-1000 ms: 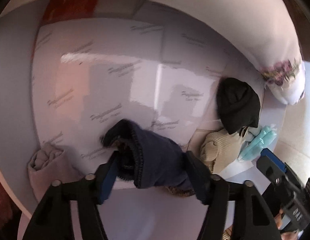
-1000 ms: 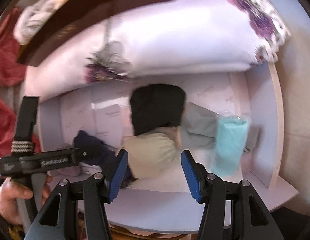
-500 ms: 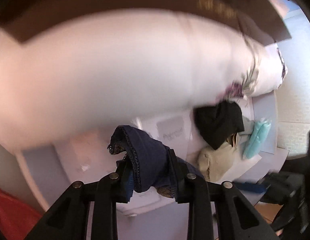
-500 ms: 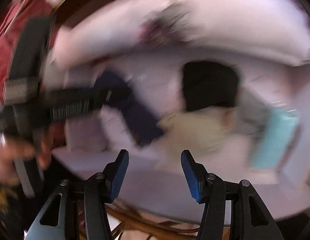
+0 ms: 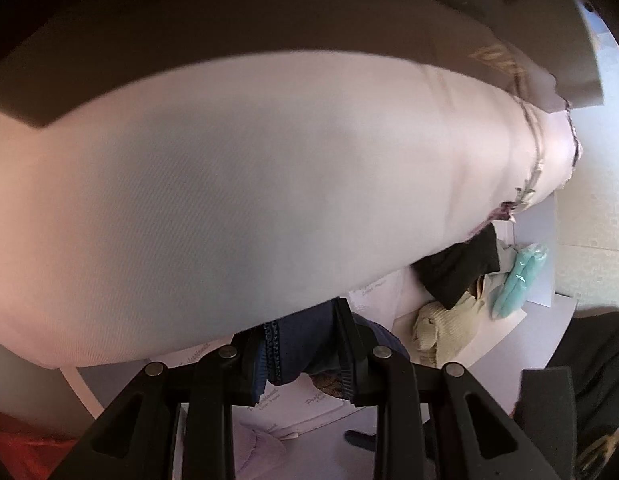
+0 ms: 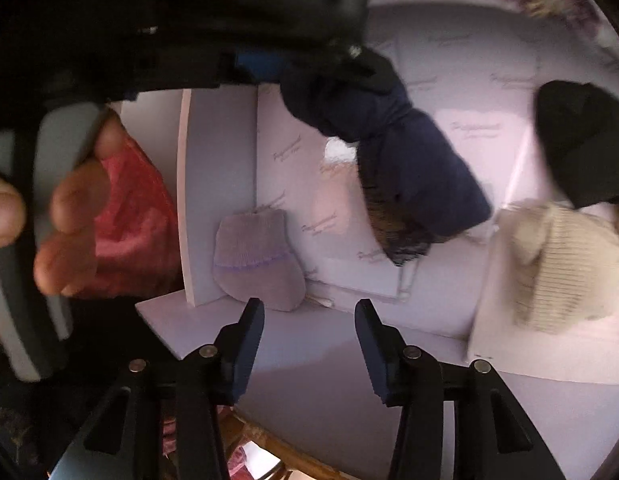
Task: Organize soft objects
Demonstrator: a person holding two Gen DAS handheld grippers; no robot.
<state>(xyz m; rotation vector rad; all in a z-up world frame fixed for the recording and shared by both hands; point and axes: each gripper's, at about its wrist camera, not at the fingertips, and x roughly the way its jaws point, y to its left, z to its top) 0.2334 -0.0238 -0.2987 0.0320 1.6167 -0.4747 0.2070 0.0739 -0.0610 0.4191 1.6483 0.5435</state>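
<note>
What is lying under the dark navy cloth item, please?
Under the dark navy cloth item, which hangs lifted, is the glossy white printed liner of the drawer; the liner directly behind the cloth is covered.

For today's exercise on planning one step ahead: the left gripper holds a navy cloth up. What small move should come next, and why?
Probably bring the right gripper up to the hanging end of the navy cloth. The left gripper is shut on its upper end, so it dangles above the white tray, bunched. The right jaws are closing with nothing between them, and a second grip would allow folding.
</note>
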